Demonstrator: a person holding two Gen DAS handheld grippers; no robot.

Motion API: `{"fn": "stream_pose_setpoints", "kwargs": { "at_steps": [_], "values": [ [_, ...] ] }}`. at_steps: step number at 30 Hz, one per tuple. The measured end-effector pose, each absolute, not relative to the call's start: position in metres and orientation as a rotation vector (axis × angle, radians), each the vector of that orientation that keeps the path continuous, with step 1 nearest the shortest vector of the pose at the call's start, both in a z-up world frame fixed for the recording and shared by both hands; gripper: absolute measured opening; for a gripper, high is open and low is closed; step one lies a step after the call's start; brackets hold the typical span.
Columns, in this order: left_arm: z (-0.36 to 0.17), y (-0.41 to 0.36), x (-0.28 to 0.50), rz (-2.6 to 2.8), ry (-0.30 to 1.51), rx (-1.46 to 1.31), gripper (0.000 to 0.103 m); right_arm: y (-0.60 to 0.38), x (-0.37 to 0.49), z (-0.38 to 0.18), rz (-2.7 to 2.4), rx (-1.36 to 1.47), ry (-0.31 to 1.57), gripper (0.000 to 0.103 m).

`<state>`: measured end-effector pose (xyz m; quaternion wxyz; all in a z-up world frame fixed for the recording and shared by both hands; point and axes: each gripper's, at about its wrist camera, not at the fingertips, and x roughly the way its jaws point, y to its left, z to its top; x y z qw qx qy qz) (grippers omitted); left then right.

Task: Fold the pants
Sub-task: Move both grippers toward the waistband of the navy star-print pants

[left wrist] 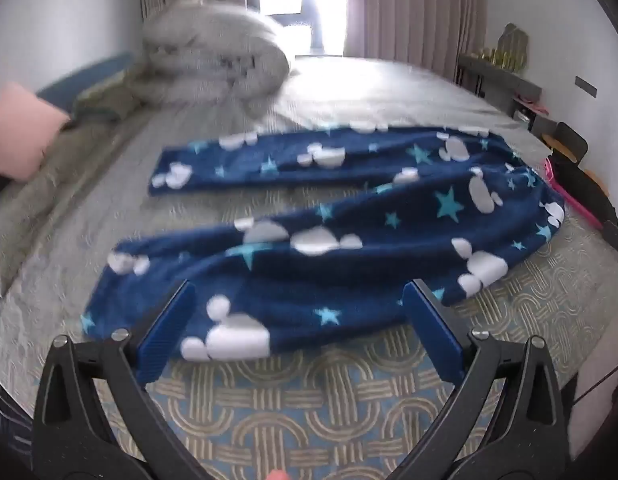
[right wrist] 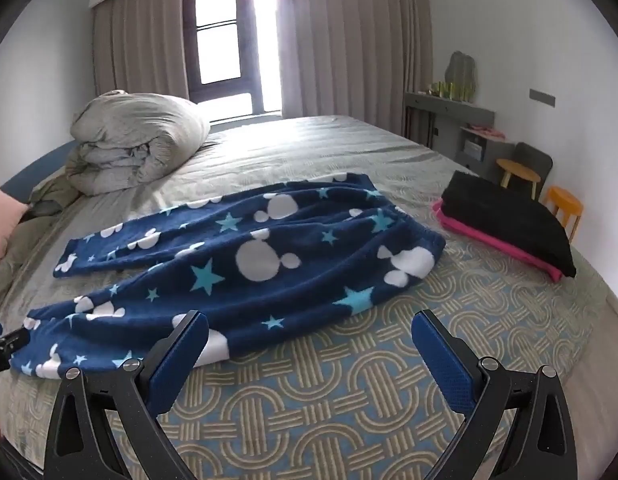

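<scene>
Left tongs (left wrist: 295, 330): spread wide, empty; we hold them low over the near leg's cuff end, apparently ready to pinch it.
Right tongs (right wrist: 311, 354): spread, empty, above the patterned blanket (right wrist: 349, 400) just beside the same leg.
Pants (right wrist: 245, 264): blue fleece, stars, laid flat on the bed (right wrist: 309, 148), legs parted, waist to our right; unfolded.
Folded clothes (right wrist: 509, 216): black on pink, set apart, likely finished.
Duvet (right wrist: 137, 140): bundled far back.

The bed (right wrist: 309, 152) carries a patterned blanket (right wrist: 349, 400) under both sets of jaws. Navy pants (right wrist: 245, 264) lie spread ahead of the jaws, 2 legs apart. A rolled grey duvet (right wrist: 137, 140) sits far ahead-left; folded black-and-pink clothes (right wrist: 509, 220) ahead-right.
</scene>
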<state>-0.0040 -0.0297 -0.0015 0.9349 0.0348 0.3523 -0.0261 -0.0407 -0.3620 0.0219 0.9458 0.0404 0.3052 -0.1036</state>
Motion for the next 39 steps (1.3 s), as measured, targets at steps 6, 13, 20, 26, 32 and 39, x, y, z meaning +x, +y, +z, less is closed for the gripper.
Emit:
{"fn": "stream_pose_setpoints", "kwargs": {
  "at_steps": [6,13,20,26,32,39],
  "values": [
    [0.004,-0.015,-0.003,-0.133,0.697,-0.031,0.102,-0.362,-0.041,0.021,-0.208,0.004,0.665,0.103],
    [0.005,-0.008,-0.003,-0.118,0.679,-0.064,0.102,-0.371,-0.037,0.012,-0.202,0.029,0.699,0.103],
    [0.005,-0.003,-0.005,-0.084,0.664,-0.049,0.102,-0.371,-0.041,0.017,-0.208,-0.026,0.663,0.103],
    [0.002,0.013,-0.005,-0.04,0.654,-0.041,0.102,-0.38,-0.036,0.016,-0.13,0.029,0.728,0.103],
    [-0.019,0.06,-0.006,0.015,0.721,-0.168,0.102,-0.401,-0.033,0.009,-0.09,0.14,0.677,0.103],
    [-0.055,0.108,-0.016,0.066,0.806,-0.367,0.097,-0.417,-0.026,-0.001,-0.122,0.181,0.734,0.103]
  ]
}}
